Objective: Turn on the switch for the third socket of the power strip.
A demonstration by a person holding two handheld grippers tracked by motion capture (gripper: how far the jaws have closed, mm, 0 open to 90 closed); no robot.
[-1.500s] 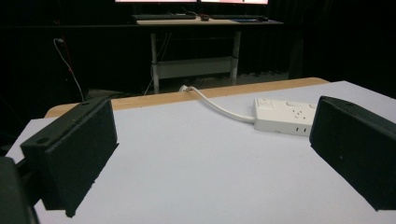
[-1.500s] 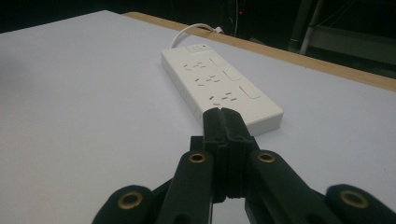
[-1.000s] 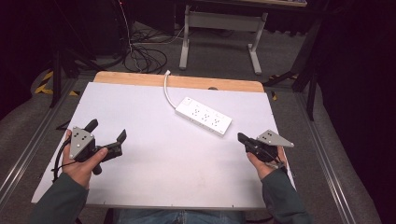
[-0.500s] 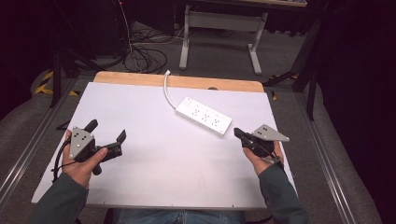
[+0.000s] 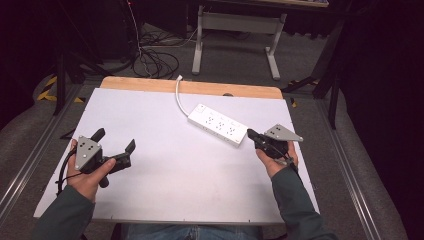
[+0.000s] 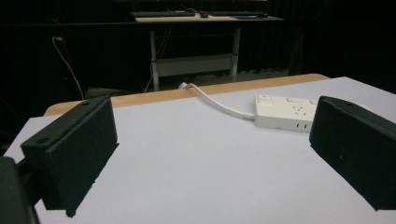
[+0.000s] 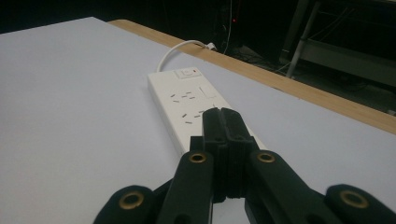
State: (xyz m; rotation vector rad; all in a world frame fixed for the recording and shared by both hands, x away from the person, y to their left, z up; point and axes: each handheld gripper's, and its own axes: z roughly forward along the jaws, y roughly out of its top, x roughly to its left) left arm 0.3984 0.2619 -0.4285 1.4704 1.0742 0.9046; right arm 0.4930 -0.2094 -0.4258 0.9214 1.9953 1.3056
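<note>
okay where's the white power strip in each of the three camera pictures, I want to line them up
High view: the power strip lies diagonally right of centre, its near end by the right tool.
Left gripper view: upper right, seen between the wide-apart jaws, partly hidden by the right-hand one.
Right gripper view: centre, running up from the closed jaw tips.
Shared landmark: its white cord curving back to the wooden table edge.

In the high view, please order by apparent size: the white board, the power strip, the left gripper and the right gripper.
1. White board, by far the largest.
2. Power strip.
3. Left gripper and right gripper: they look alike, so I do not rank them; the strip itself looks little larger.
</note>
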